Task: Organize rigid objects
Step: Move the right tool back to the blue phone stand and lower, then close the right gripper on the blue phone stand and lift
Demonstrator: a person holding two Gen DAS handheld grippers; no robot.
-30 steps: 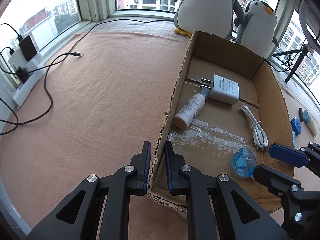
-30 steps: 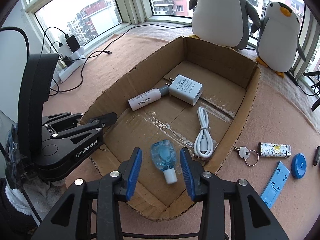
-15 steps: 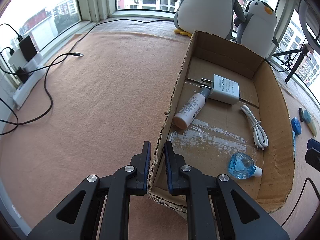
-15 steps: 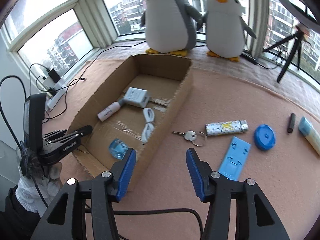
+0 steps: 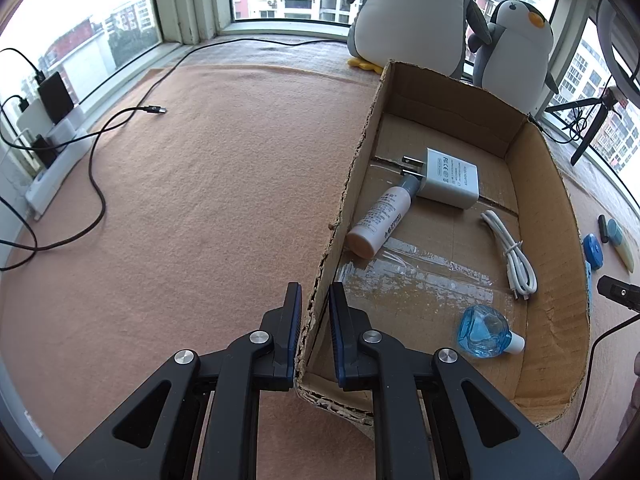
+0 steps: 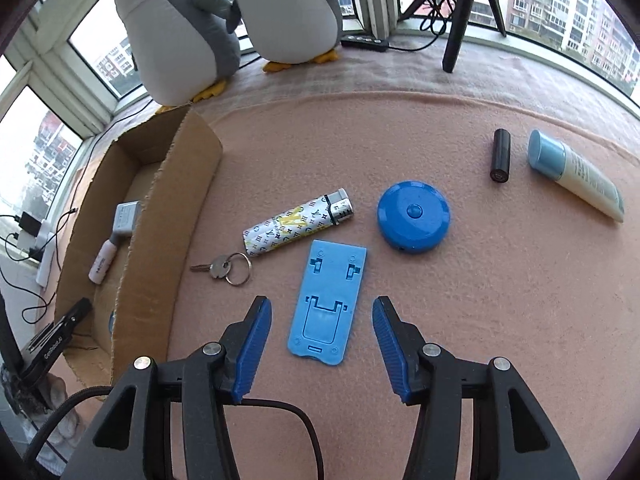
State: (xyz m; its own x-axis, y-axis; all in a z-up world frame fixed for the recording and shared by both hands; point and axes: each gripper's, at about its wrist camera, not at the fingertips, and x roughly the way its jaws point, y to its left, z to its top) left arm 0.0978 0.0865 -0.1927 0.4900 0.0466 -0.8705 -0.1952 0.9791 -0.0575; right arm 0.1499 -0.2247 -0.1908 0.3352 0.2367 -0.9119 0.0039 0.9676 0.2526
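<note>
We see the left gripper (image 5: 314, 320) pinching the ragged corrugated wall of the cardboard box (image 5: 560, 216), one finger outside and one inside, near the box's near corner. Inside, on the taped floor, lie a white boxy charger (image 5: 450, 178), a smooth pale bottle (image 5: 380, 220) touching its prongs, a coiled white cable (image 5: 512, 248), and a clear blue flask (image 5: 484, 332) with a white cap.

The right gripper (image 6: 322, 338) is spread wide and empty over the peach felt mat (image 6: 500, 300), its ribbed blue pads flanking the near end of a flat blue plastic stand (image 6: 326, 306) without touching it. Beyond the stand we note a patterned lighter (image 6: 298, 226), a metal key (image 6: 222, 268) on a ring, a round blue disc (image 6: 414, 216), a black cylinder (image 6: 501, 155) and a cream tube (image 6: 576, 174) with a blue cap. Two plush penguins (image 6: 176, 32) stand behind the box by the window.
</note>
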